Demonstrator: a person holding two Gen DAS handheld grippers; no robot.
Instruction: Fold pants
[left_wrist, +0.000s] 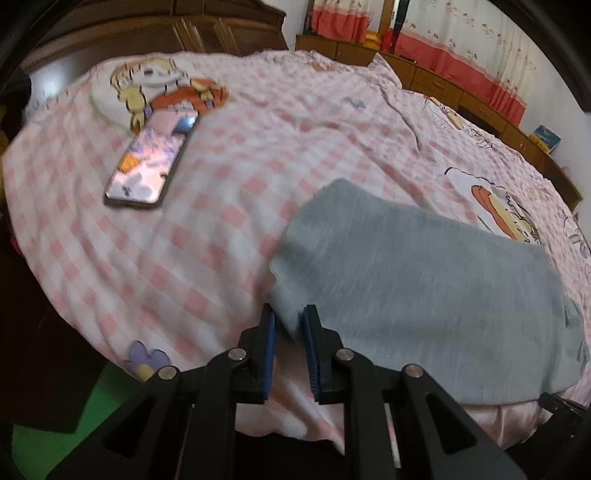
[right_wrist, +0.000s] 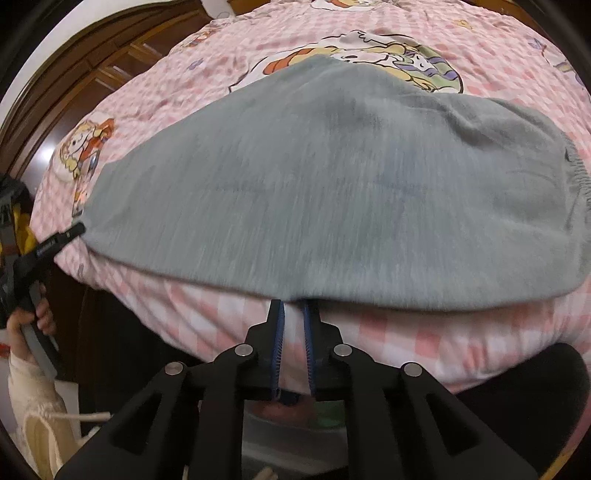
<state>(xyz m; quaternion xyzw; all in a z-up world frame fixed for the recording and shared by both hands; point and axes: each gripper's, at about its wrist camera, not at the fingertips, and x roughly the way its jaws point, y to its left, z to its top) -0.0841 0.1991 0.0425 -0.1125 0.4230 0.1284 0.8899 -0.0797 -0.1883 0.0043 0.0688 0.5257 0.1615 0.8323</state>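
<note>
1. The bed (left_wrist: 229, 206), under a pink-and-white checked cover with cartoon prints, filled most of both views; its near edge curved across the lower part of each frame.
2. The grey pants (right_wrist: 314, 192), folded into a long flat band, lay along that near edge. In the right wrist view they spanned almost the whole width of the frame, the gathered waistband at the far right. In the left wrist view they filled the lower right.
3. The left gripper (left_wrist: 289, 325) pointed steeply down from the bottom centre of its frame. Its blue-padded jaws stood a narrow gap apart, with the left end of the pants lying between the tips. The blur hid whether the pads pressed on the cloth.
4. The right gripper (right_wrist: 294, 314) also tilted downward from the bottom centre. Its jaws were slightly parted, their tips at the near hem of the pants. Only checked cover showed in the gap below, and I could not tell whether any cloth was pinched.
5. At the left edge of the right wrist view, a hand (right_wrist: 22, 325) in a pale knitted sleeve (right_wrist: 33, 406) gripped the left tool's handle, and that tool's tip met the left end of the pants.
6. Dark wooden cabinets (left_wrist: 207, 33) stood at the top of the left view, with a red-and-white curtain (left_wrist: 461, 55) at the upper right.
7. A phone (left_wrist: 151, 162) lay face up on the cover in the upper left, well apart from the pants.
</note>
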